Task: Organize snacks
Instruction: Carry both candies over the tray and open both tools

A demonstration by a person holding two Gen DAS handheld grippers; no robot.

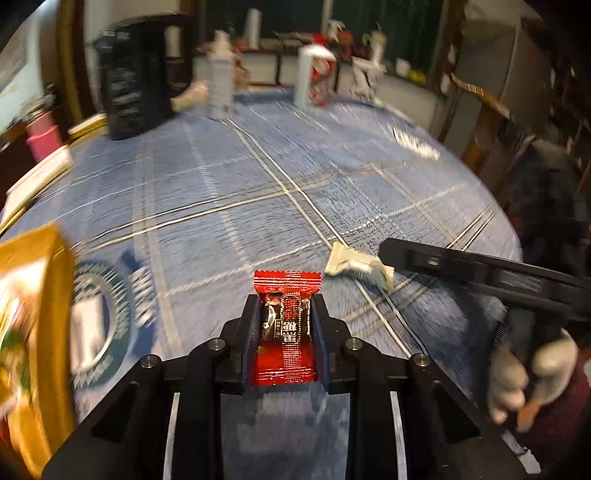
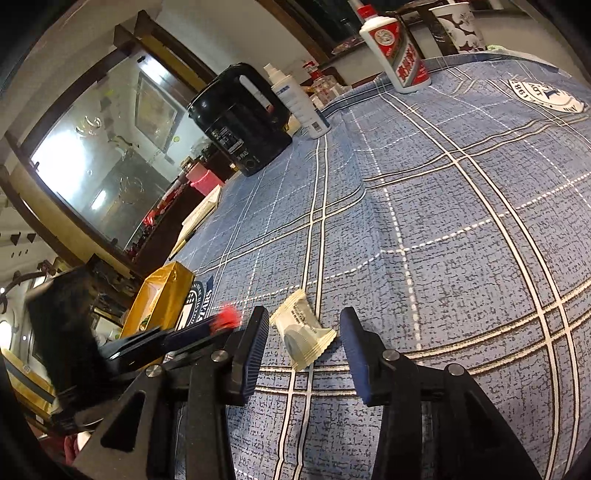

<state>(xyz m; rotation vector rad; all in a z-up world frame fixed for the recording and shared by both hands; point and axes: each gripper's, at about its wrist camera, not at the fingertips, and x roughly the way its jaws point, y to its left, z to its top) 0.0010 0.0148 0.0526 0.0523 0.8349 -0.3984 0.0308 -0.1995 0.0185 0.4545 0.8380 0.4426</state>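
My left gripper (image 1: 285, 306) is shut on a red snack packet (image 1: 286, 328) and holds it above the blue checked tablecloth (image 1: 229, 184). A cream snack packet (image 1: 356, 264) lies on the cloth to its right. In the right wrist view the same cream packet (image 2: 301, 328) lies between the open fingers of my right gripper (image 2: 304, 325). The right gripper's finger (image 1: 443, 264) shows in the left wrist view, reaching the cream packet. The left gripper with the blurred red packet (image 2: 227, 318) shows at the left of the right wrist view. A yellow-gold snack box (image 1: 33, 332) (image 2: 160, 301) stands at the left.
A black electric kettle (image 2: 240, 118), a white pump bottle (image 2: 295, 99), a white-and-red bottle (image 2: 397, 55) and a paper cup (image 2: 460, 27) stand along the table's far side. A pink object (image 2: 203, 181) and a flat white box (image 2: 201, 216) sit at the left edge.
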